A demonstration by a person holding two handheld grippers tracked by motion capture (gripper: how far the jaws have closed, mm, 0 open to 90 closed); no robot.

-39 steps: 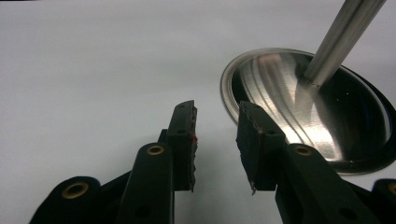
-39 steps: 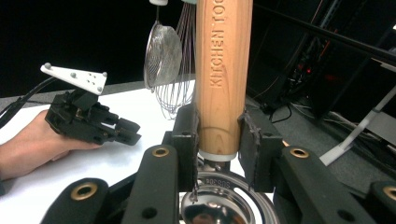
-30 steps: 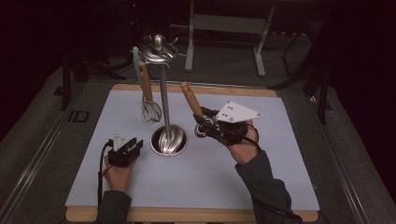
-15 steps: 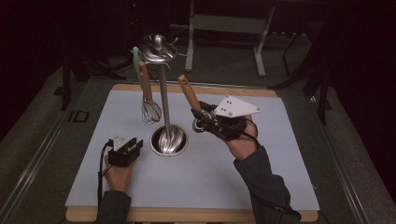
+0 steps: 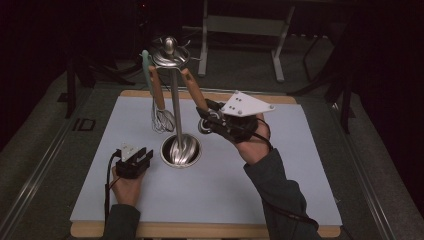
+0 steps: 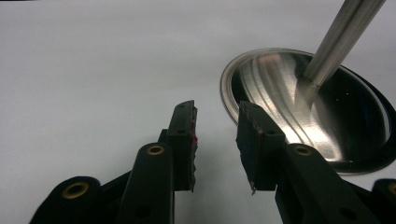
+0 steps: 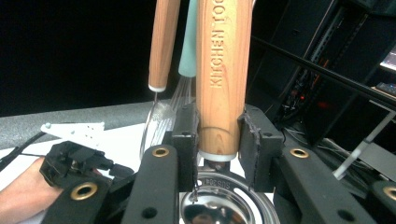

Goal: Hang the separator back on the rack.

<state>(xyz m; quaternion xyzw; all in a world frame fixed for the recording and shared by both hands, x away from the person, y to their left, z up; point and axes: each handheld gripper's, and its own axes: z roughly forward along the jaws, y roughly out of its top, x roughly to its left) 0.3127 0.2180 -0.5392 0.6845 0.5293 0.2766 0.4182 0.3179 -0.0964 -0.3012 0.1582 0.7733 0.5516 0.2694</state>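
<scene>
A steel utensil stand (image 5: pixel 174 100) rises from a round dished base (image 5: pixel 192 155) on the white mat. A wooden-handled whisk (image 5: pixel 161 117) and a mint-green utensil (image 5: pixel 145 65) hang from its top. My right gripper (image 5: pixel 209 119) is shut on the lower end of a wooden-handled utensil (image 5: pixel 194 92). That handle slants up to the stand's top hooks. In the right gripper view the pads clamp the handle (image 7: pixel 222 70) just above its steel head (image 7: pixel 219 200). My left gripper (image 5: pixel 143 157) rests on the mat left of the base, open, nothing between its jaws (image 6: pixel 217 135).
The base's rim (image 6: pixel 233 74) and pole (image 6: pixel 341 37) lie just right of my left jaws. The white mat (image 5: pixel 260 200) covers a wooden board. Dark racks and a metal frame (image 5: pixel 240 25) stand behind the table.
My right gripper has risen with the wooden-handled utensil and swung left, bringing the handle's top up to the stand's hooks. The left gripper has stayed put.
</scene>
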